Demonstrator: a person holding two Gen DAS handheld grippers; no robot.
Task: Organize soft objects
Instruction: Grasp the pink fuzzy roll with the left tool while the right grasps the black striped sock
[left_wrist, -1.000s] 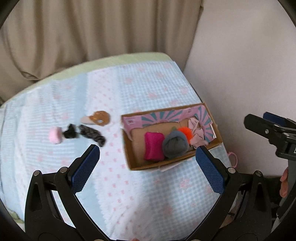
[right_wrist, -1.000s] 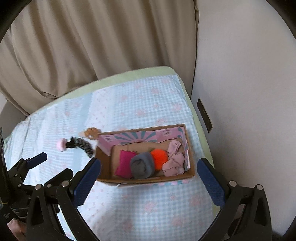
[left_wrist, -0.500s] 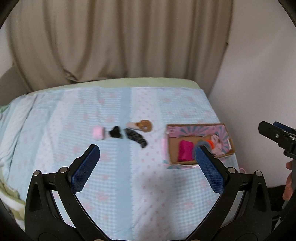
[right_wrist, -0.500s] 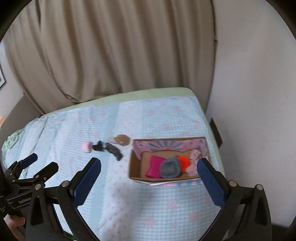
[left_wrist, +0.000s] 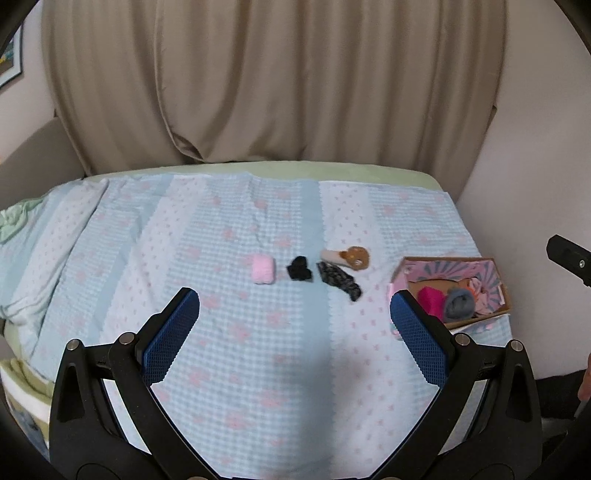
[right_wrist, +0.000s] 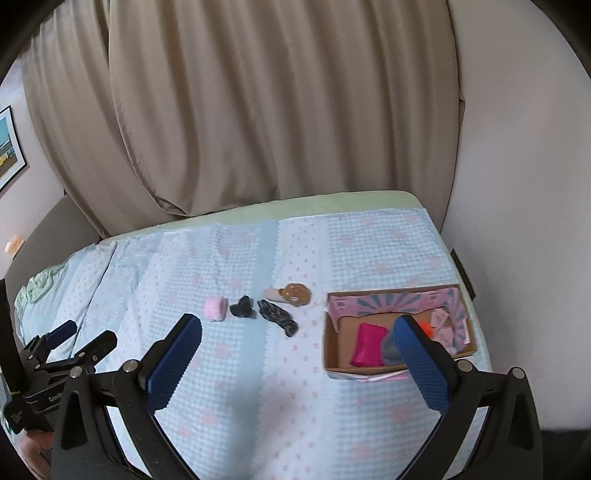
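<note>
A row of soft items lies mid-bed: a pink roll, a black bundle, a dark patterned sock and a brown bear-face sock. A cardboard box at the right bed edge holds a magenta piece, a grey ball, an orange piece and pale pink cloth. My left gripper and right gripper are both open and empty, held well above the bed, short of the items.
The bed has a light blue and pink patterned cover with a green sheet edge. Beige curtains hang behind. A white wall runs along the right side. A crumpled green cloth lies at the far left.
Both grippers have pulled back and swung left, away from the box. The box has shifted to the right in both views and the row of items is now central.
</note>
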